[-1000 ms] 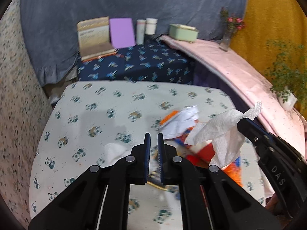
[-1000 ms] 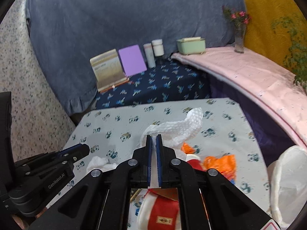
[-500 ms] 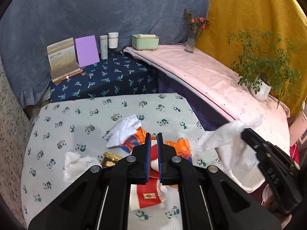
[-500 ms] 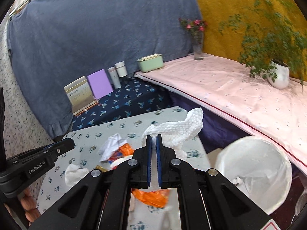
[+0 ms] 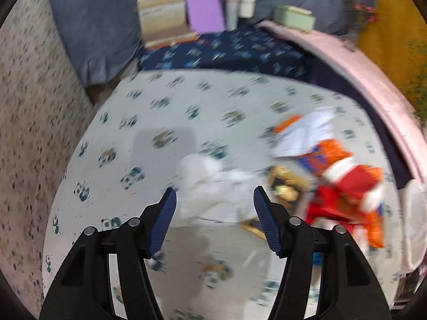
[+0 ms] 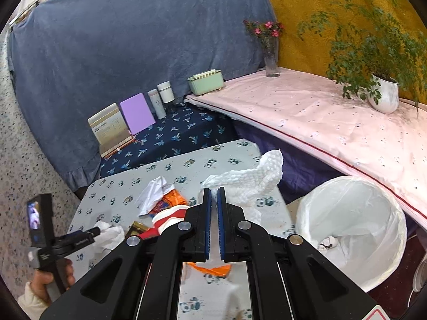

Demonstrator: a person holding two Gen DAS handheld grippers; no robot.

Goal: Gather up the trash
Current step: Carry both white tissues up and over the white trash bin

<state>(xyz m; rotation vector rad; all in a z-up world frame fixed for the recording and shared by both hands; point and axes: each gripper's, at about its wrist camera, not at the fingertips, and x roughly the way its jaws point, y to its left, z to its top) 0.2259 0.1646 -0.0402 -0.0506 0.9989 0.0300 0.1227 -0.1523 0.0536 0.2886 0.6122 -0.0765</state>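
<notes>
left gripper (image 5: pixel 214 214): my jaws have just spread, crumpled tissue (image 5: pixel 202 186) at 12 o'clock between them, pads clear
right gripper (image 6: pixel 213 222): I pinch the paper towel (image 6: pixel 250 178)
bin (image 6: pixel 352 229): 3 o'clock, nearer my right

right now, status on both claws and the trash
Left claw open, jaws just opened, over crumpled tissue on the table, not gripping. Right claw shut on paper towel, beside the lined bin. Wrappers remain; nothing blocking.

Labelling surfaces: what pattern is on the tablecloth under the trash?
Small pandas on a pale tablecloth; sharpest in the right wrist view.
</notes>
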